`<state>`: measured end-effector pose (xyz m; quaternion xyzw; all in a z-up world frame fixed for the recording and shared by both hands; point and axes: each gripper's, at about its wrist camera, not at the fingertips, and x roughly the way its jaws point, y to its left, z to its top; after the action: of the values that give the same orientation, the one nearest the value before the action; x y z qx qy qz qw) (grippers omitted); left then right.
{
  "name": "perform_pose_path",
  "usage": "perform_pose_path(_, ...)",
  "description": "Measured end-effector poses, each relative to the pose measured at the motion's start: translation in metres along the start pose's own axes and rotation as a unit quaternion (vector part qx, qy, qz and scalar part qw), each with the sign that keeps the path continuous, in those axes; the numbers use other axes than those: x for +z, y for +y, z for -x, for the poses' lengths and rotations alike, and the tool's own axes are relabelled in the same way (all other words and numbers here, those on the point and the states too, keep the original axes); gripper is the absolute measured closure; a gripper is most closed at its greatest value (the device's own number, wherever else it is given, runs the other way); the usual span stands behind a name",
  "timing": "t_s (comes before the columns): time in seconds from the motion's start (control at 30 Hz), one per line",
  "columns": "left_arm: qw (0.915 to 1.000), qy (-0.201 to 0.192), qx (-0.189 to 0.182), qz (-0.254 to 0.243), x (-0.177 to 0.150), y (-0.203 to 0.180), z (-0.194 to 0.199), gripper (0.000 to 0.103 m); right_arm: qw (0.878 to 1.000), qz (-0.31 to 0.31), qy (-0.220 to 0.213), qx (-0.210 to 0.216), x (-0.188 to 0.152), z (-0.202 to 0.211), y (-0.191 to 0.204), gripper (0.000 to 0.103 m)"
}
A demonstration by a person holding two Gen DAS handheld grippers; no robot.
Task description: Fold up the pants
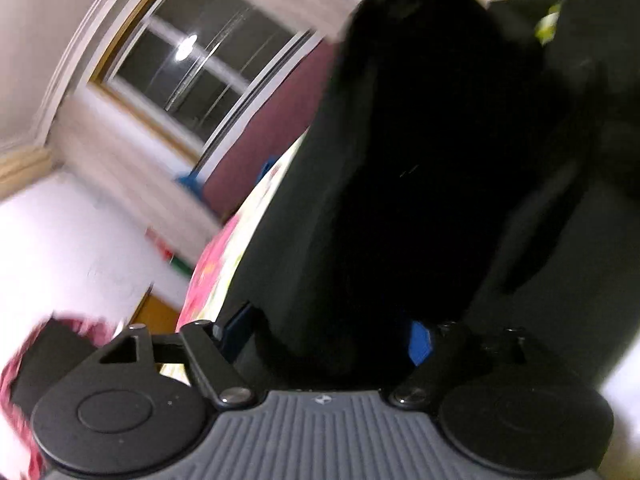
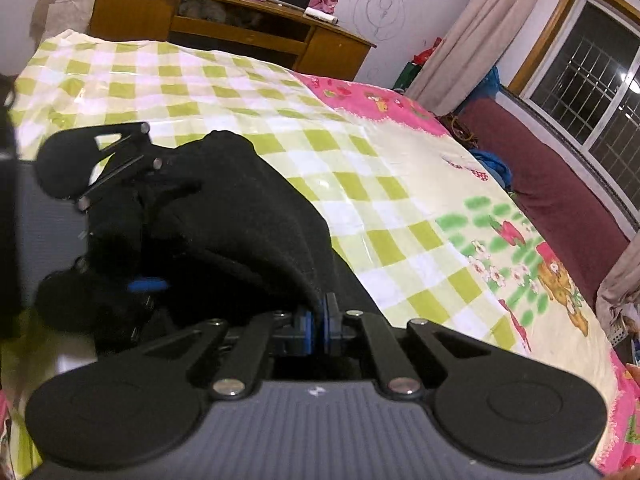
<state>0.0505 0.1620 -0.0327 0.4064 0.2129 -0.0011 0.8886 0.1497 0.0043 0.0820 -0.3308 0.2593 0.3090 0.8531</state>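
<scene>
Black pants (image 2: 248,220) lie bunched on the bed's checked sheet (image 2: 240,92). In the right wrist view my right gripper (image 2: 322,320) has its blue pads (image 2: 307,322) pressed together on the near edge of the pants. To its left my left gripper (image 2: 156,232) lies sideways with its jaws spread wide and black cloth draped between them; one blue pad (image 2: 146,284) shows. The blurred left wrist view is mostly filled by the pants (image 1: 400,180). There my left gripper (image 1: 328,338) stands open, the cloth loose between its wide-apart pads (image 1: 420,344).
A wooden desk (image 2: 240,28) stands past the far end of the bed. A maroon bench (image 2: 560,200) runs under the barred window (image 2: 592,80) on the right, with a beige curtain (image 2: 460,40) beside it. The sheet (image 1: 224,264) carries pink cartoon prints at its right side.
</scene>
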Motion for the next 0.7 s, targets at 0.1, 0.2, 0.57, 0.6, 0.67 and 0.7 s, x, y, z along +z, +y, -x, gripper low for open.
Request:
perform_pose_path(0.1, 0.9982, 0.043, 0.008, 0.04, -0.012, 0.027, -0.015, 0.053, 1.0, -0.005, 0.01, 0.012, 0.003, -0.005, 0.002, 0.099)
perform_pose_path(0.2, 0.9975, 0.048, 0.034, 0.039, -0.012, 0.048, -0.022, 0.069, 0.999, -0.004, 0.017, 0.027, 0.003, -0.004, 0.016, 0.099)
perform_pose_path(0.57, 0.9909, 0.025, 0.132, 0.011, -0.055, 0.053, -0.008, 0.069, 0.995, -0.033, 0.014, 0.098, 0.013, 0.002, 0.066, 0.099)
perform_pose_path(0.6, 0.991, 0.04, 0.128, -0.004, -0.067, 0.042, -0.013, 0.069, 0.993, -0.039, 0.022, 0.11, 0.009, -0.006, 0.078, 0.099)
perform_pose_path(0.67, 0.9869, 0.054, 0.142, -0.056, -0.086, 0.021, -0.014, 0.069, 0.989, -0.048, 0.04, 0.131, 0.002, -0.019, 0.097, 0.099)
perform_pose_path(0.7, 0.9846, 0.054, 0.15, -0.07, -0.089, 0.015, -0.014, 0.069, 0.989, -0.041, 0.044, 0.137, -0.002, -0.024, 0.107, 0.099)
